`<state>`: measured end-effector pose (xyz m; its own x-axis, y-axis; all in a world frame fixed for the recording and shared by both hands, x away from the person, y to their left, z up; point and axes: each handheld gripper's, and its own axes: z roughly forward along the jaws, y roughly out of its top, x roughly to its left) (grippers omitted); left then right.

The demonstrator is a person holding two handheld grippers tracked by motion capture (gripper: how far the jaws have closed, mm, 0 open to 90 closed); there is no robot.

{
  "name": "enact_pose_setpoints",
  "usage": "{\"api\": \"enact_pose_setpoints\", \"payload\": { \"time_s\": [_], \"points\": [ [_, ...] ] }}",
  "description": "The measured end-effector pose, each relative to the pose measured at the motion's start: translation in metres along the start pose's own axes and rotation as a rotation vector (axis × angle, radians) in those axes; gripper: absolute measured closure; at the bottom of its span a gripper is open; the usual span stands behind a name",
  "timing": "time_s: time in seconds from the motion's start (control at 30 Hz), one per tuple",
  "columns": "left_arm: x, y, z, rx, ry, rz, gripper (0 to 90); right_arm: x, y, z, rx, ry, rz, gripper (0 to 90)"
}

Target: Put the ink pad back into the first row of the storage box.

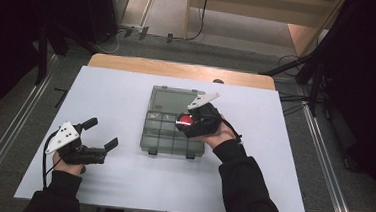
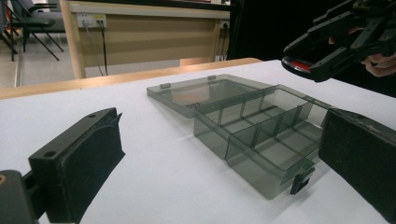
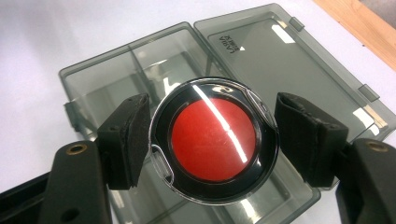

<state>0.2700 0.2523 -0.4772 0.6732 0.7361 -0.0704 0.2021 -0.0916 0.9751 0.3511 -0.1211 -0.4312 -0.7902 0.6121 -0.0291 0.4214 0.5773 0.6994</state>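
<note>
1. Right gripper (image 1: 189,122) clenched on a round compact (image 3: 214,148) with a red centre and black rim, pads pressing its left and right edges; held in the air above the organiser box (image 1: 166,134).
2. In the high view, compact (image 1: 185,120) mostly covered by the gripper body and hand, just a red patch visible; from the left gripper view, seen as a thin red sliver (image 2: 301,66) between dark jaws.
3. Organiser box of smoky clear plastic resting on the white bench (image 1: 120,181), lid (image 3: 285,60) swung fully open and lying flat behind the compartments.
4. Compartments beneath the compact partly blocked in the right gripper view; contents there impossible to judge, dividers (image 2: 243,126) in the rest visible.
5. Small printed text on the lid too tiny to read.
6. Left gripper (image 1: 103,134) released, jaws standing wide with nothing between them, resting low on the bench, well apart from the box.
7. Lower part of both forearms cut off by the frame edge.
</note>
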Motion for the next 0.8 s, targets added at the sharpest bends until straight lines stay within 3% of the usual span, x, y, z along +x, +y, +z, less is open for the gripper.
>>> {"api": "enact_pose_setpoints", "payload": {
  "time_s": [0.43, 0.73, 0.77, 0.8],
  "points": [
    [0.0, 0.0, 0.0, 0.0, -0.001, -0.001, 0.0, -0.013, 0.002, 0.023, 0.049, -0.037, 0.031, 30.9],
    [0.0, 0.0, 0.0, -0.002, -0.004, 0.0, 0.0, -0.01, 0.002, 0.04, 0.084, -0.033, 0.028, 30.7],
    [0.0, 0.0, 0.0, -0.002, -0.004, 0.001, 0.0, -0.009, 0.001, 0.041, 0.092, -0.033, 0.028, 29.8],
    [0.0, 0.0, 0.0, -0.002, -0.004, 0.0, 0.0, -0.009, 0.001, 0.042, 0.089, -0.033, 0.035, 23.0]
  ]
}}
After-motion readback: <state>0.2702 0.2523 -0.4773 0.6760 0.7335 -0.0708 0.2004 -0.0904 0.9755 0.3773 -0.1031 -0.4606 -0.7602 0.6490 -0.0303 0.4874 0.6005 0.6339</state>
